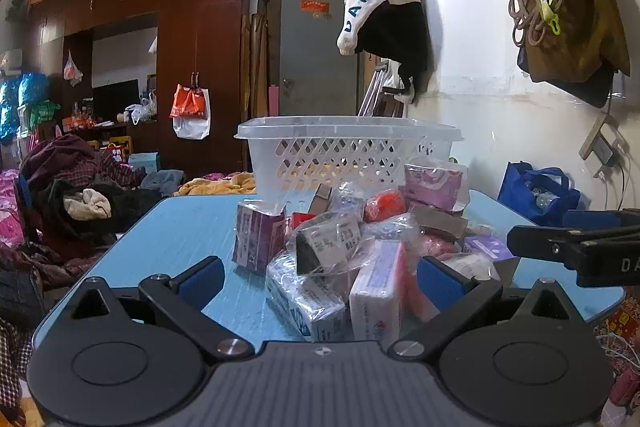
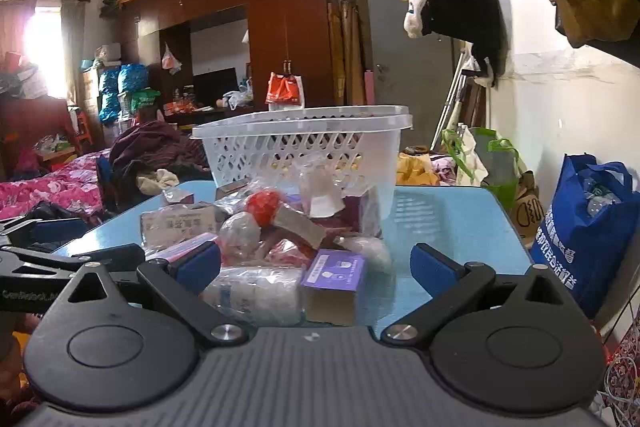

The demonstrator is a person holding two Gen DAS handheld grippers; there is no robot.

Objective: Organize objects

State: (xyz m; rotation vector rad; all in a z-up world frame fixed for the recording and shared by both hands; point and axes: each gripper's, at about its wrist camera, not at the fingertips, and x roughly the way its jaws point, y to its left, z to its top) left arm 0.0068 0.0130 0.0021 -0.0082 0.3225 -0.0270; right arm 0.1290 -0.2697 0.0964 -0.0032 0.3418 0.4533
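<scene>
A heap of small boxes and plastic-wrapped packets (image 1: 352,251) lies on the blue table (image 1: 180,239); behind it stands a white lattice basket (image 1: 344,155). My left gripper (image 1: 318,277) is open, its blue pads flanking the near packets without touching them. In the right wrist view the same heap (image 2: 272,239) sits before the basket (image 2: 300,147), with a purple box (image 2: 334,281) nearest. My right gripper (image 2: 316,267) is open around that box and a wrapped roll (image 2: 252,293), not pressing on them. The right gripper shows at the right edge of the left view as black fingers (image 1: 576,247).
A blue shopping bag (image 2: 588,227) stands right of the table by the white wall. Clothes are piled on a bed (image 1: 72,203) to the left. A dark wooden wardrobe (image 1: 192,39) fills the back. Bare table (image 2: 440,215) lies right of the heap.
</scene>
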